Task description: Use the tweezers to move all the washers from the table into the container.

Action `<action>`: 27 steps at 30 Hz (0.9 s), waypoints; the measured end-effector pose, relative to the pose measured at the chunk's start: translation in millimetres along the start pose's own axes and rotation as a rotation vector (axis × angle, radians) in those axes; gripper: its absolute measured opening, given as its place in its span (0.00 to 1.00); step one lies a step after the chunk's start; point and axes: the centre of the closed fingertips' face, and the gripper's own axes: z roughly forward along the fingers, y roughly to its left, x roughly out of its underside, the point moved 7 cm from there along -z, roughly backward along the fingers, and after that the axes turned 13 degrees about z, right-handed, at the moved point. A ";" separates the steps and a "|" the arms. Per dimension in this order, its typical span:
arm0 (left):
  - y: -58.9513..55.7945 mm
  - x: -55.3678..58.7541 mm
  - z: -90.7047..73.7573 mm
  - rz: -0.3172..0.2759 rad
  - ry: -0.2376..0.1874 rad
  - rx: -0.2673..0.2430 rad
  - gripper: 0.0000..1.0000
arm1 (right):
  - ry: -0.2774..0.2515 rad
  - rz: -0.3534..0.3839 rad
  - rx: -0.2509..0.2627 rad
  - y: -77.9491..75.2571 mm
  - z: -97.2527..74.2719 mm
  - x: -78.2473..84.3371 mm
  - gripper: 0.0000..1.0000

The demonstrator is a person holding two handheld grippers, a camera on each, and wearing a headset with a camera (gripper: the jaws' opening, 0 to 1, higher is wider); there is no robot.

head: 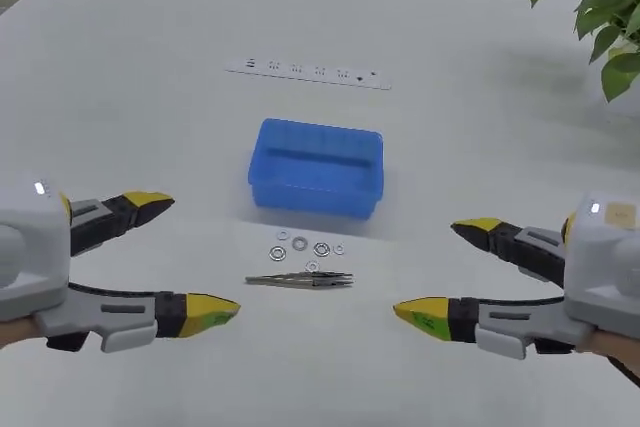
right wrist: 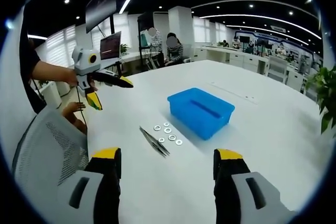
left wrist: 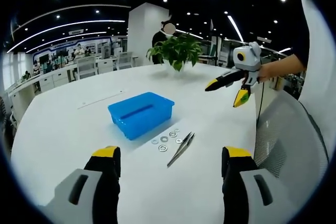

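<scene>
**Both claws spread and empty, tweezers flat on the table between them**

Closest to me, the left gripper (head: 203,255) has its two yellow-tipped jaws wide apart with nothing between them. The right gripper (head: 426,269) is spread the same way and is also empty. The two face each other across a bare stretch of the white table (head: 450,127), with their tips well apart.

In the gap between the two claws, a little ahead of the tips, I see the tweezers (head: 300,280). They lie flat, crosswise to me, and neither claw touches them. In the left gripper view they sit ahead between that claw's jaws, angled away towards the right.

Just beyond the tweezers is the small cluster of washers (head: 305,247), loose on the tabletop. One of them is right beside the tweezers and the rest are a step farther out. I can't give a sure count.

Past the washers stands the blue container (head: 315,192), open at the top and near the cluster but not touching it. I see nothing inside it.

Farther from both claws a thin white strip (head: 308,72) lies flat on the table. On the far right, well beyond the right claw, are the leaves of a green plant (head: 600,7).
</scene>
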 end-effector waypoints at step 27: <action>-12.0 34.3 75.4 0.108 0.268 0.191 0.50 | 0.432 -0.380 -0.157 17.8 114.3 27.6 0.32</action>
